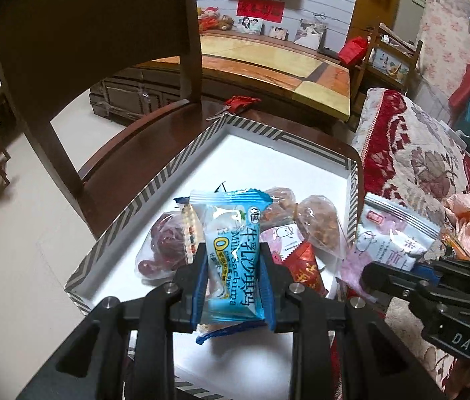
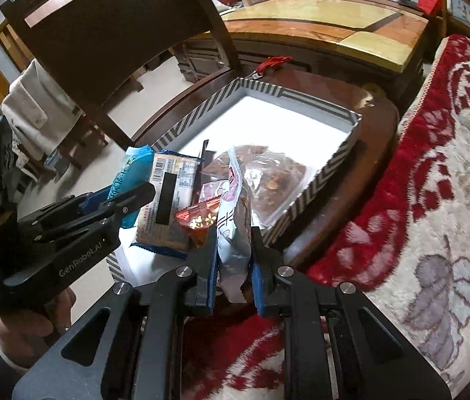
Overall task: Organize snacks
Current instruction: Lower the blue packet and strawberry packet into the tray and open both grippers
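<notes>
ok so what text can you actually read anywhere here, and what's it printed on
"Milk Sachima", with a large "0": blue plastic snack packet in the left gripper.
"DAS": black right gripper body.
"GenRobot.AI": black left gripper body.
Red wall banner, pale packet: unreadable.

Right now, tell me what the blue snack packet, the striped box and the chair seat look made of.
Blue snack packet, clamped in the left gripper: glossy plastic film, by its glare, crinkles and serrated end.
Striped box: probably printed cardboard with a matte white inside; thin, stiff, folded walls.
Chair seat: dark polished wood, by its sheen, though lacquer hides any grain.
</notes>
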